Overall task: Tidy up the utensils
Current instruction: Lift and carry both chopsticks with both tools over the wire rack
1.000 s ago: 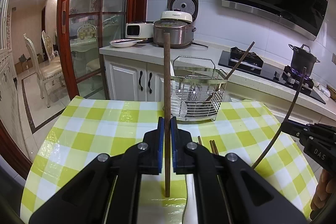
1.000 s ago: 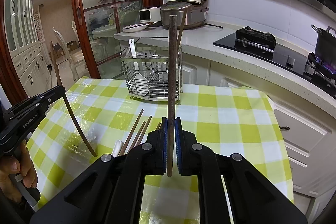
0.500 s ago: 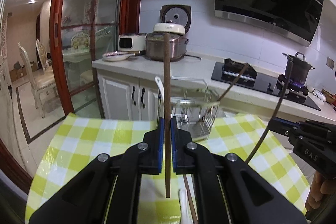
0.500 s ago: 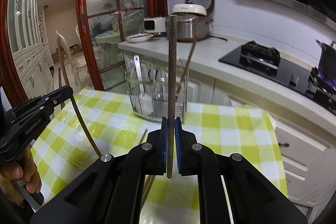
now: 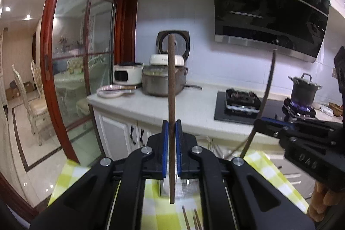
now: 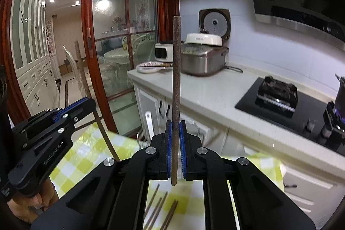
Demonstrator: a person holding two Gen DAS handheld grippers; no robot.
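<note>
A kitchen is filling the background: a white counter (image 5: 194, 115) is carrying a rice cooker (image 5: 163, 81) with its lid up, a black hob (image 5: 241, 105) is sitting further right with a lidded pot (image 5: 305, 89) over a blue flame, and a dark hood (image 5: 267, 5) is hanging above; a red-framed glass door (image 6: 112, 40) is opening onto a dining room on the left. In front, a bench under a yellow-and-white checked cloth (image 6: 90, 156) is showing only in part below both tools. The left claw (image 5: 171, 143) is pressed together on a brown chopstick (image 5: 171, 100), which is standing upright between the blue pads, its top rising past the rice cooker and its lower end hanging clear above the cloth; the right claw (image 6: 176, 143) is likewise pinching a second chopstick (image 6: 176, 79) upright (this one looking greyer). Each tool is appearing at the edge of the other's view, held by a hand (image 6: 32, 202). More chopsticks (image 6: 160, 208) are lying loose on the cloth just below the right claw; the wire utensil rack (image 6: 148, 133), with a white handle poking out, is sitting behind the fingers, mostly hidden and blurred.
</note>
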